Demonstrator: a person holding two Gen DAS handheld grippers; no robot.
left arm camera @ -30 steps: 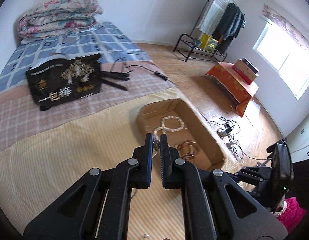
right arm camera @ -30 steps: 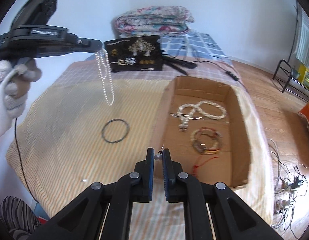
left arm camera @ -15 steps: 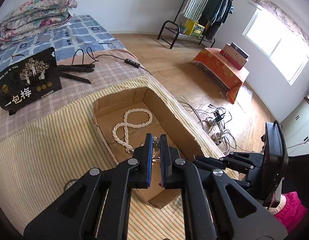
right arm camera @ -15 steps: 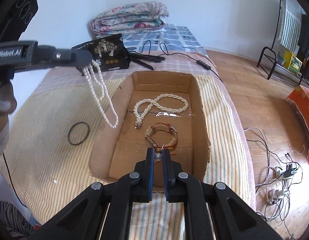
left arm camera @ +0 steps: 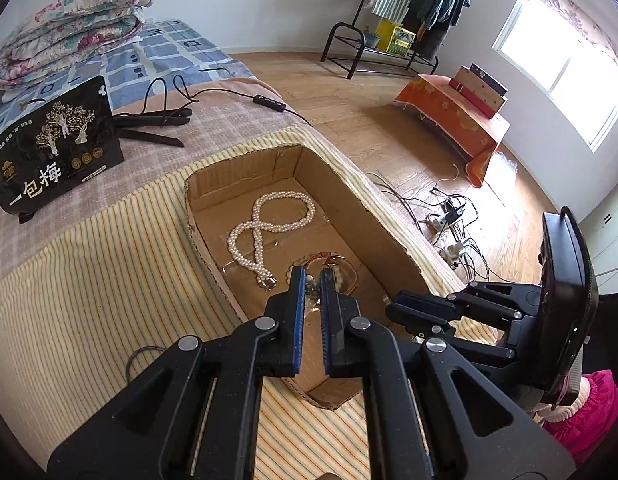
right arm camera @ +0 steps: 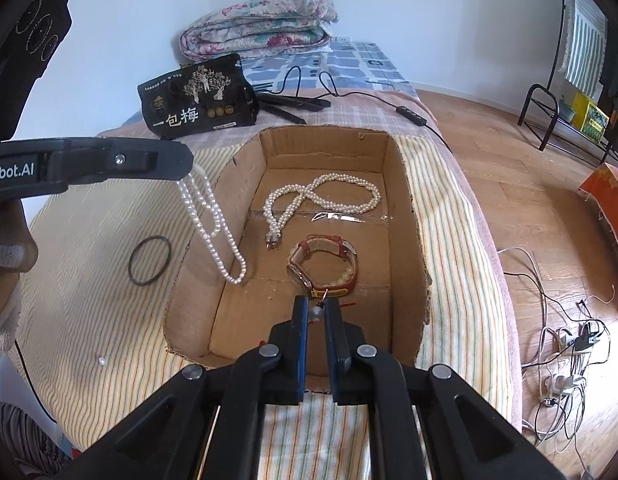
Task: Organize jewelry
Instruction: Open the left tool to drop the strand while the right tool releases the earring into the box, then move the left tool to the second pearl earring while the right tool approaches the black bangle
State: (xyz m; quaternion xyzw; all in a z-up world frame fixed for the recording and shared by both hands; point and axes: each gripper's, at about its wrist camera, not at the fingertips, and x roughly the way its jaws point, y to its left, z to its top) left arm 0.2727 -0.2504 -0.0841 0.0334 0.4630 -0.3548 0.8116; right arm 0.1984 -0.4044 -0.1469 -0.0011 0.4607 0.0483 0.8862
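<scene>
Holding a pearl strand [right arm camera: 213,224], left gripper [right arm camera: 185,162] hovers beside cardboard box [right arm camera: 405,200].

In the left wrist view, the left gripper [left arm camera: 312,280] hides most of the watch [left arm camera: 341,276] just beyond its fingertips. The small bead [right arm camera: 316,313] between the right gripper's [right arm camera: 316,311] opening jaws is too small to identify.

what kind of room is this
Most likely a lived-in bedroom: a bed with a folded floral quilt at its head, and a clothes rack hung with garments by the window.
</scene>
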